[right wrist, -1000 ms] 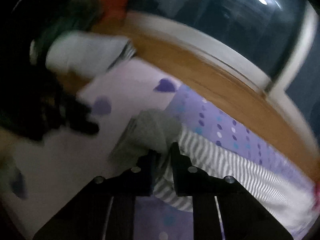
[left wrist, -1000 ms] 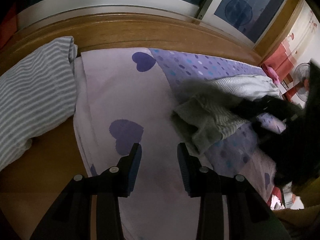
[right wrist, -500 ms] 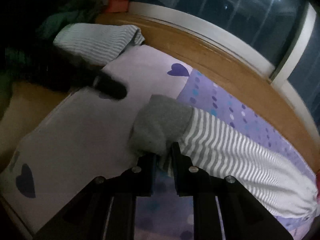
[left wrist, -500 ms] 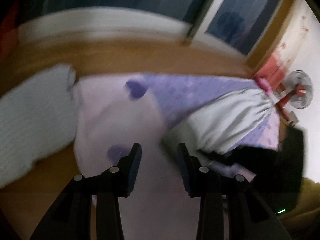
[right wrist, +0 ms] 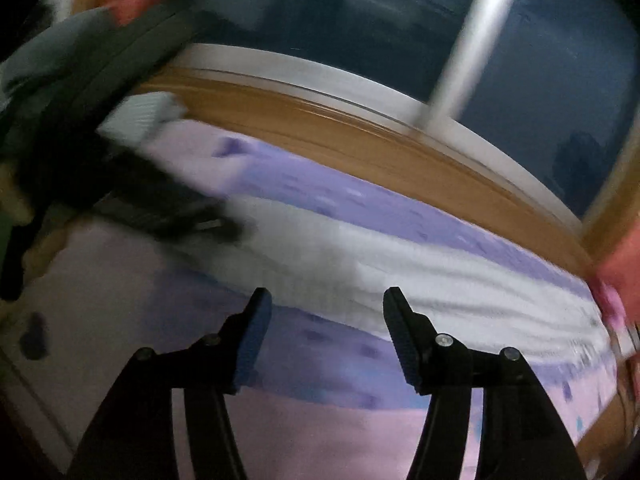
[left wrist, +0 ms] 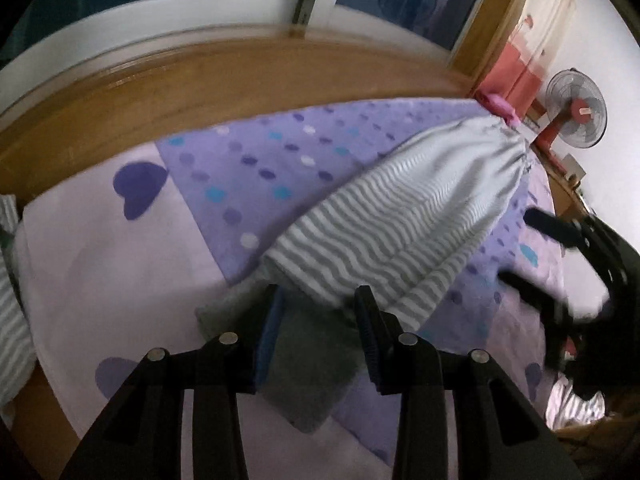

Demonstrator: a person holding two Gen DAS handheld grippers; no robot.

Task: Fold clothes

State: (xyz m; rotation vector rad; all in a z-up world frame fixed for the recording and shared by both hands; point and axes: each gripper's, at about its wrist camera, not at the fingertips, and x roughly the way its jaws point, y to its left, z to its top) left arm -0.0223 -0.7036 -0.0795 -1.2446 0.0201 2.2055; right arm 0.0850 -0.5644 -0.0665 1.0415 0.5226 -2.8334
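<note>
A grey-and-white striped garment [left wrist: 400, 216] lies stretched out on the purple dotted sheet [left wrist: 256, 160]. Its plain grey end [left wrist: 308, 356] rests under and between the fingers of my left gripper [left wrist: 320, 312], which stands open; the pads do not press on the cloth. The right gripper [left wrist: 552, 268] shows dark at the right edge, off the garment. In the blurred right wrist view my right gripper [right wrist: 326, 312] has its jaws opening with nothing between them, and the striped garment [right wrist: 400, 272] lies just beyond its tips. The left gripper [right wrist: 172, 208] is a dark blur at the left.
A second striped garment [left wrist: 12, 320] lies at the left edge of the pale heart-print sheet [left wrist: 100, 264]. A wooden ledge [left wrist: 240, 76] and dark windows run along the far side. A fan [left wrist: 576, 116] and a pink item [left wrist: 500, 106] sit at the far right.
My right gripper has let go of the garment's grey end and drawn away along the garment. My left gripper has moved over to that grey end.
</note>
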